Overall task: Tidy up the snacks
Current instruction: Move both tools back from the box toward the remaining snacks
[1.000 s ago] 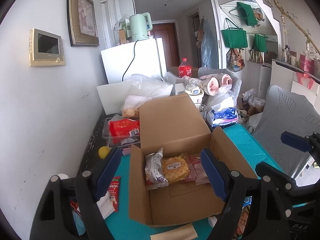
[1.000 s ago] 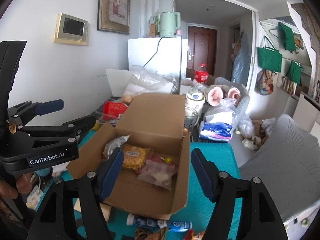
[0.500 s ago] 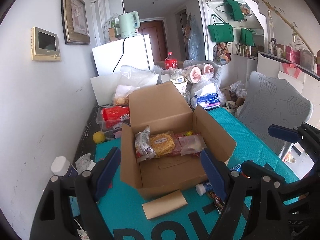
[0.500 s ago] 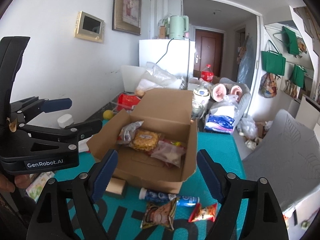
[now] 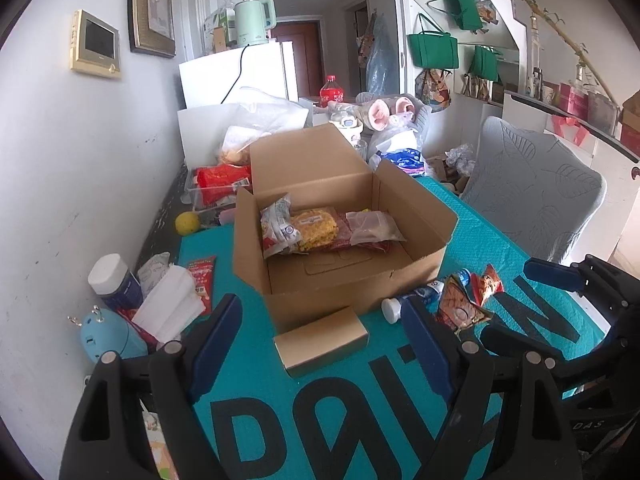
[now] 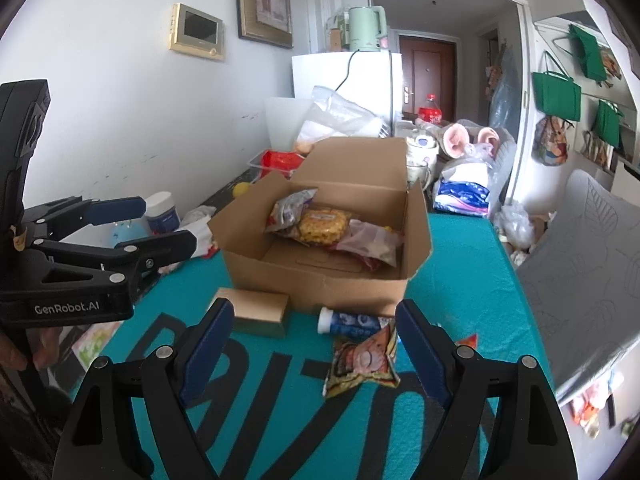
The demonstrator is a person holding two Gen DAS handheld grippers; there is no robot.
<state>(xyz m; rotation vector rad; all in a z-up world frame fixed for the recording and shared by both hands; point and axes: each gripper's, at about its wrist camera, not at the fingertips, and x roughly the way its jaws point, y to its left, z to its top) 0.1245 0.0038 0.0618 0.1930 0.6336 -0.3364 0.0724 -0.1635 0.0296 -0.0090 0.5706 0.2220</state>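
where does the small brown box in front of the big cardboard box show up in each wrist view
Left wrist view: the small brown box lies low in the centre, between the left gripper fingers, just before the big cardboard box.
Right wrist view: small brown box sits left of centre, above the right gripper left finger.
Shared landmark: the white-capped blue tube lying against the big box's front.

Open cardboard box (image 5: 344, 236) has bare floor up front; a small carton (image 5: 321, 341), tube (image 6: 352, 322) and snack packet (image 6: 362, 362) crowd its near wall.
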